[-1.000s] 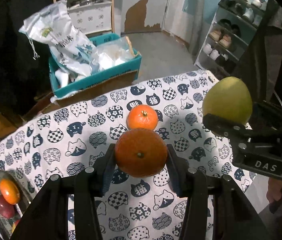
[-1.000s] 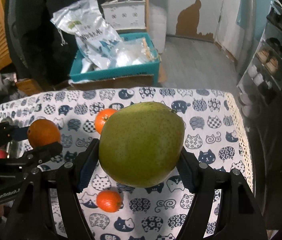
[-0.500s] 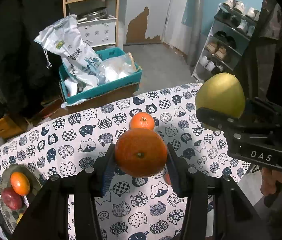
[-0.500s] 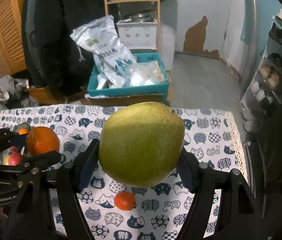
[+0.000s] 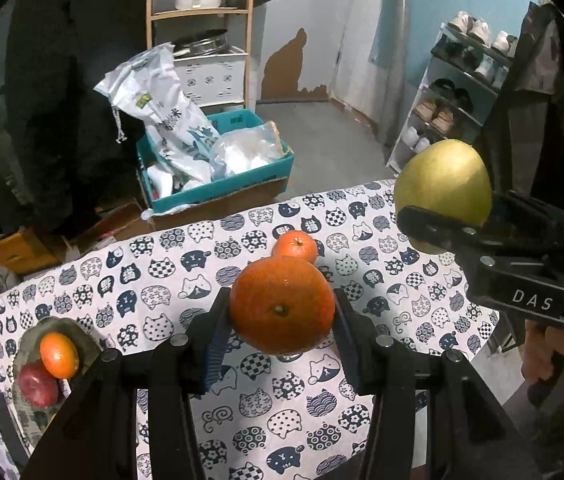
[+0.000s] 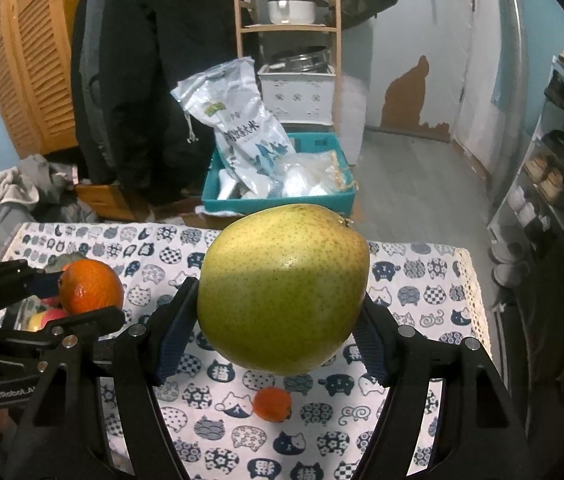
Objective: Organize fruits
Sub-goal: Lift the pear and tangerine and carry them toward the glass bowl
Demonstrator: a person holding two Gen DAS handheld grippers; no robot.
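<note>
Orange [image 5: 281, 305] clamped in left tool [image 5: 279, 334]; right tool [image 6: 277, 332] grips pear [image 6: 282, 288].

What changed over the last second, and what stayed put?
Both grippers rose above the table: the left gripper lifting its orange, the right gripper its pear. Grips unchanged. The small orange and the plate of fruit stayed put.

Both grippers have risen: the counter [image 5: 362, 400] and small tangerine [image 6: 272, 404] now lie farther below the fingers [image 6: 173, 344].
</note>
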